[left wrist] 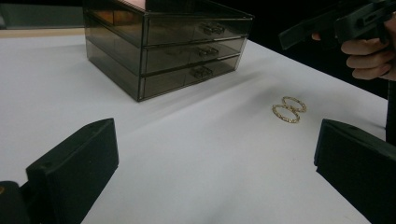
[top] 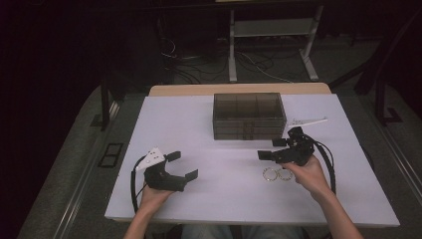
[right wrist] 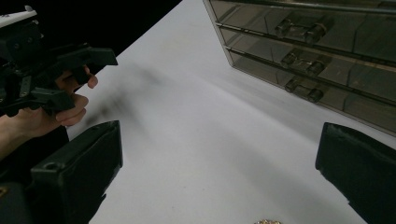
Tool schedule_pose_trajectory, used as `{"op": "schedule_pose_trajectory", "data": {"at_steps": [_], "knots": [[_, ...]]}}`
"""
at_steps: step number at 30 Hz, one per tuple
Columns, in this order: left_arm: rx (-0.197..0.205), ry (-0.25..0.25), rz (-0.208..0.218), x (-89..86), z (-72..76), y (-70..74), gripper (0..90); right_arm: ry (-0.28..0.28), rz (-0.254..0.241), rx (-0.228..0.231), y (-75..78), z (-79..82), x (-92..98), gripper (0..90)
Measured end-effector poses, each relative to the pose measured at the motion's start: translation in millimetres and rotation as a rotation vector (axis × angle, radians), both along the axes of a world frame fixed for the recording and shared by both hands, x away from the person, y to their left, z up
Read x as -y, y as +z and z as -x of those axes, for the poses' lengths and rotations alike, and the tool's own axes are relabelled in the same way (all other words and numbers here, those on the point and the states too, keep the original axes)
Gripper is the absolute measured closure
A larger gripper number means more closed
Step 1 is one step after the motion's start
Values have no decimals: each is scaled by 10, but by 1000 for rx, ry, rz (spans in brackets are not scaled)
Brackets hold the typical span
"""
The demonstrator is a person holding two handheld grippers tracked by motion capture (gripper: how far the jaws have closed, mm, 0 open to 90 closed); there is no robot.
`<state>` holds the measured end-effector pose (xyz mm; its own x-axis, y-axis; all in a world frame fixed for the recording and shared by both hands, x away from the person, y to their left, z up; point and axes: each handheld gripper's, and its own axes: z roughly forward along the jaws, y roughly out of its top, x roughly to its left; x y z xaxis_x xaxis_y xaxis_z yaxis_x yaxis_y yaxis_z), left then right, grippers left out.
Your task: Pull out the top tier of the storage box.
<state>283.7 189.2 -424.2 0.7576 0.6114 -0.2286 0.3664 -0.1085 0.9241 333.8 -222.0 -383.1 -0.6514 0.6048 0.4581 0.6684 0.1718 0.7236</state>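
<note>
- Rings [top: 277,174]: two thin gold hoops, flat on the table, touching side by side, near-right part of the top, just left of the right hand. Surface looks beaded/sparkly in the left gripper view [left wrist: 288,108]; only a sliver at the bottom edge of the right gripper view [right wrist: 267,222].
- Progress, judged: nothing started yet. Rings not picked up, all three drawers shut, both grippers empty. Likely left: grab rings, pull a drawer, drop them in, shut it.
- Right gripper [top: 273,149]: black plastic, jaws apart, nothing between them, hovering just above and behind the rings, pointing left.
- Left gripper [top: 181,165]: black w/ pale three-cornered plate on top, jaws wide apart, empty, near-left, well apart from the rings.
- Drawer box [top: 248,115]: smoky see-through plastic, boxy, 3 stacked drawers w/ small clear knobs, top split into compartments; far centre of the table, beyond the rings.
- Table [top: 199,129]: smooth matte white top, wood edge at the far side.
- White strip [top: 308,121]: thin flat piece right of the box; can't tell what it is.
- Cables on the dark floor beyond the table.
</note>
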Motion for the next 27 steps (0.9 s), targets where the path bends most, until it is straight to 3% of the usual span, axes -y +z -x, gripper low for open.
{"op": "schedule_pose_trajectory", "data": {"at_steps": [9, 27], "knots": [[-2, 4, 3, -4, 6, 1, 0, -25, -41, -31, -72, -84, -62, 1], [1, 2, 6, -12, 7, 1, 0, -82, -158, -142, -245, -279, -116, 1]]}}
